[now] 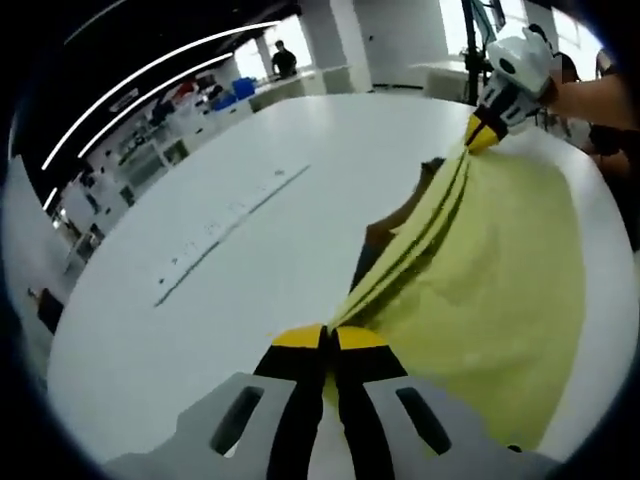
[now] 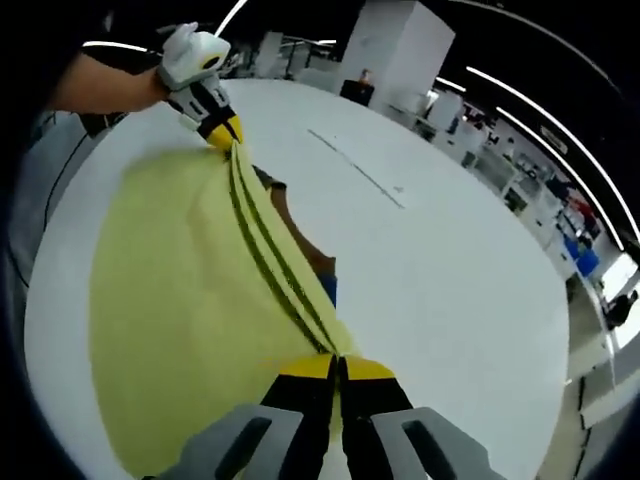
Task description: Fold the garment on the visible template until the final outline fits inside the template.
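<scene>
A pale yellow garment [image 1: 490, 290] is held stretched between both grippers above a white table [image 1: 230, 290]. My left gripper [image 1: 328, 338] is shut on one edge of the cloth, which bunches into dark folds running up to my right gripper [image 1: 484, 135], also shut on it. In the right gripper view, my right gripper [image 2: 336, 365] pinches the yellow garment [image 2: 170, 300], and the left gripper [image 2: 224, 130] grips the far end. A dark brown and blue patch [image 2: 318, 268] peeks from under the cloth; I cannot tell what it is.
A thin line of marks [image 1: 225, 230] runs across the white table; the same line [image 2: 360, 170] appears in the right gripper view. A person's arm [image 2: 105, 85] holds the far gripper. Benches with blue bins [image 1: 215, 100] and a standing person [image 1: 284, 60] are behind.
</scene>
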A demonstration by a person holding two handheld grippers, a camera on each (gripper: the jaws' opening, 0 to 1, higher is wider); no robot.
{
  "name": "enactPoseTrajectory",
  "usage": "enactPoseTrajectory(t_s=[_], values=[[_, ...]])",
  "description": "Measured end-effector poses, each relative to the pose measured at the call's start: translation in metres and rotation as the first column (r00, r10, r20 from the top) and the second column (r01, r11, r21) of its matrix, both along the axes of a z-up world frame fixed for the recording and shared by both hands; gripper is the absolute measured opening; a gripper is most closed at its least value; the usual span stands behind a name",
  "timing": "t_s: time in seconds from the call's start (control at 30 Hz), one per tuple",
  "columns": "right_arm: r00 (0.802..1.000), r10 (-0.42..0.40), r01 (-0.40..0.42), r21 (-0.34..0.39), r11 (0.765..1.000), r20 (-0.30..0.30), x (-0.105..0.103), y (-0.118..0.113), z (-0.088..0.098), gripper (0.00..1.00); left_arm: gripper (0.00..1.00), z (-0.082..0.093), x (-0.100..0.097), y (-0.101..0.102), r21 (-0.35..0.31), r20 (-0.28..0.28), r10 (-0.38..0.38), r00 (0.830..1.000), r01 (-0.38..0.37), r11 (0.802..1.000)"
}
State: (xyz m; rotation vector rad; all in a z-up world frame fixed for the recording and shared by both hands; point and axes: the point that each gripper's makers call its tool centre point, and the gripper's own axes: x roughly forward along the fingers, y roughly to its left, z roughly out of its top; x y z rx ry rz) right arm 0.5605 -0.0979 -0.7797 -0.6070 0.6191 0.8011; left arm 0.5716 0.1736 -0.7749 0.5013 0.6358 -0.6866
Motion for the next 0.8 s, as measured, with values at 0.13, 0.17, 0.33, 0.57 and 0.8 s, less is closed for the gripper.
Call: enactPoseTrajectory(t_s=[0.13,0.17,0.33,0.57,0.8], values=[[0.997,-0.071,0.071,0.044,0.997,0.001,0.017,-0.003,0.004,0.0,0.0,0.002,0.012,-0.003,-0.043,-0.007,0.059,0.998,-0.059,0.997],[0.997,-0.083,0.083,0.047,0.995,-0.01,0.019,-0.002,0.002,0.0,0.0,0.001,0.013,-0.003,-0.043,-0.013,0.068,0.998,-0.068,0.997],[0.993,-0.112,0.114,0.035,0.993,-0.039,0.029,0.001,-0.008,0.0,0.0,-0.014,0.016,-0.001,-0.026,-0.047,0.113,0.992,-0.115,0.993],[0.977,-0.184,0.192,0.071,0.979,-0.105,0.035,0.002,-0.017,0.02,0.05,-0.022,0.019,0.004,-0.114,-0.147,0.227,0.963,-0.245,0.963],[0.964,-0.231,0.258,0.244,0.935,-0.133,0.031,0.002,0.004,0.18,0.24,-0.002,0.014,0.011,-0.337,-0.226,0.306,0.925,-0.369,0.866]])
